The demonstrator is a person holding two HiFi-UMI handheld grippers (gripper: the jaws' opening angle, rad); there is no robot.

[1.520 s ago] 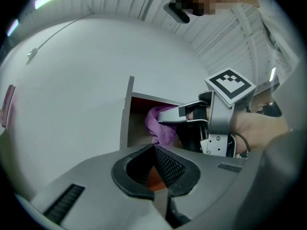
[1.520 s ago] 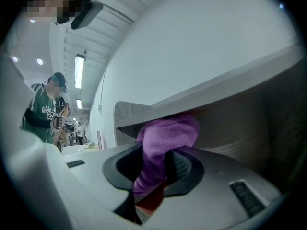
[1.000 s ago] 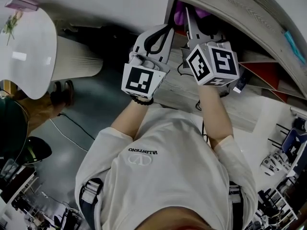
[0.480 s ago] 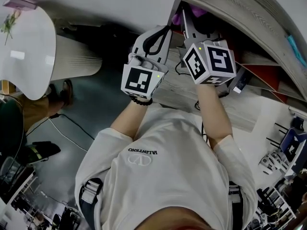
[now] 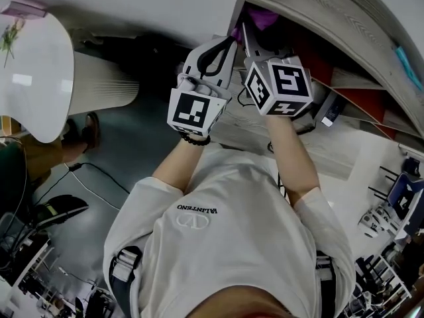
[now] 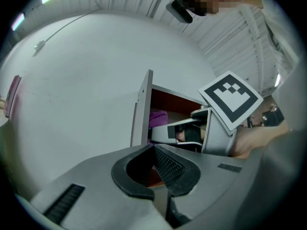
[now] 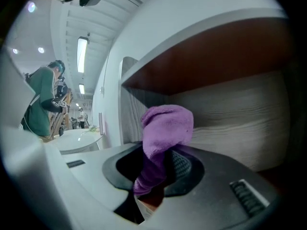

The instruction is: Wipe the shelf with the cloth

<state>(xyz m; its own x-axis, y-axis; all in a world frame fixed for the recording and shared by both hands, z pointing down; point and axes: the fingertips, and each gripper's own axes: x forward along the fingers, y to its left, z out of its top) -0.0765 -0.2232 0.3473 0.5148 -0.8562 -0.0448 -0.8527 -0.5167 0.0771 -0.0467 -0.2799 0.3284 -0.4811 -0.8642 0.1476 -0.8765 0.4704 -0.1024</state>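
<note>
The purple cloth (image 7: 165,128) is bunched between the jaws of my right gripper (image 7: 159,153), which is shut on it. The cloth lies against the wood-grain shelf board (image 7: 240,119) near the cabinet's left wall, under a red-brown panel (image 7: 216,56). In the head view the right gripper (image 5: 254,32) reaches into the shelf opening, with the cloth (image 5: 264,16) showing past its tip. My left gripper (image 5: 222,45) hovers just left of it, outside the cabinet's white side. Its jaws (image 6: 153,148) are shut on nothing. The left gripper view also shows the right gripper (image 6: 184,133) and the cloth (image 6: 158,119).
A white round table (image 5: 33,71) on a ribbed base (image 5: 99,81) stands at the left. Cables (image 5: 99,171) run over the grey floor. Red-brown panels (image 5: 358,98) fill the shelf's right part. A person in green (image 7: 43,99) stands far off.
My right gripper has slid left along the shelf with the cloth, closer to the cabinet's left wall. The left gripper has stayed where it was.
</note>
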